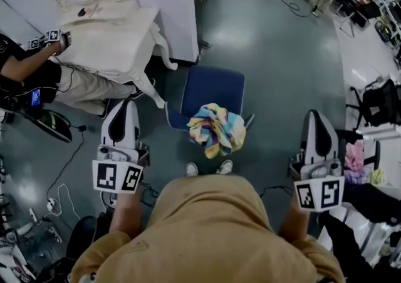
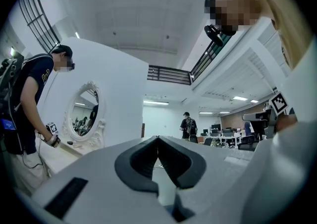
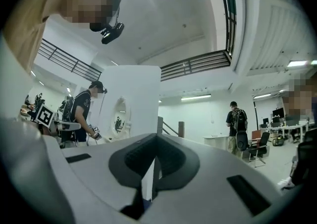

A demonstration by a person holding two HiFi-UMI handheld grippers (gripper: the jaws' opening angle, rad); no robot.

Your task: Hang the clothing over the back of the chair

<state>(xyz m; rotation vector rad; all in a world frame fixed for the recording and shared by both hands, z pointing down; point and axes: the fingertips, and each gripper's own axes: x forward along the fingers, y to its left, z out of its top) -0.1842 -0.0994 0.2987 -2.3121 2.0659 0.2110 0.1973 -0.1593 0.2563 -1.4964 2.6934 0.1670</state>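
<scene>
A pastel striped piece of clothing (image 1: 217, 129) lies bunched over the back of the blue chair (image 1: 213, 89), straight below me by my shoes. My left gripper (image 1: 127, 105) is held up to the left of the chair, well apart from the cloth. Its jaws meet at the tips with nothing between them (image 2: 158, 139). My right gripper (image 1: 312, 114) is raised to the right of the chair, also clear of the cloth. Its jaws are shut and empty too (image 3: 156, 136). Both gripper views look out level across the room, and neither shows the chair or the clothing.
A white dressing table (image 1: 113, 31) with an oval mirror stands at the upper left against a white partition (image 1: 169, 0). A person (image 1: 37, 75) with marker-cube grippers leans at it. Cables trail over the floor. A black chair (image 1: 382, 101) and pink items (image 1: 354, 156) sit at the right.
</scene>
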